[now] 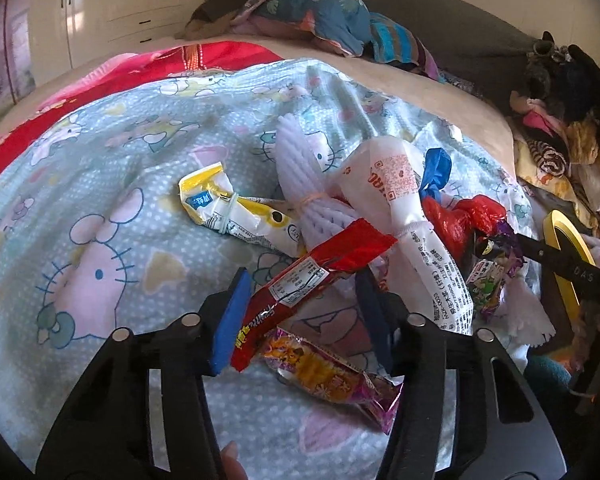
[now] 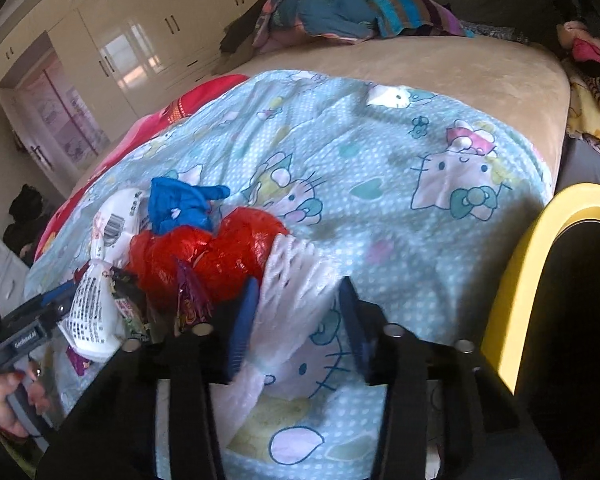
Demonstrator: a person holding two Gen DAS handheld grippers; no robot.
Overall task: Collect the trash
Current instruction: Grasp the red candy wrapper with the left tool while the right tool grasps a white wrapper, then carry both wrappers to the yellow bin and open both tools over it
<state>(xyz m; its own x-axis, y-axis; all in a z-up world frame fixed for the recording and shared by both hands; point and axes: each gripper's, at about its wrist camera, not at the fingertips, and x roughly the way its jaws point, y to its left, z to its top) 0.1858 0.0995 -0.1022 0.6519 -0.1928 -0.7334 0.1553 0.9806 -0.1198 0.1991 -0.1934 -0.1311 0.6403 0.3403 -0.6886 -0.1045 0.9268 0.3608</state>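
- trash is lying heaped on a pale blue cartoon-cat bedsheet that is covering the bed.
- left gripper is reaching down over the pile, its blue-padded fingers standing on either side of a long red snack wrapper; the left pad is sitting right beside the wrapper's lower end, but i cannot tell whether either pad is actually pressing on it.
- under that wrapper, an orange and purple wrapper is lying flat on the sheet between the finger bases.
- a yellow and white packet, tied round the middle with a rubber band, is lying to the left of the heap.
- a white ribbed foam sleeve, also banded, is lying behind the red wrapper, with a white printed bag crossing over it.
- a blue scrap and a crumpled red plastic bag are sitting at the right of the heap, next to a purple snack packet.
- right gripper is straddling a white foam net that is touching the red bag; the fingers are partly closed around it, the left pad looking to be against the net, the right pad looking apart from it.
- a yellow-rimmed bin is standing at the right edge of the bed, just beside the right gripper.
- a hand is holding the left gripper's handle at the lower left of the right wrist view.
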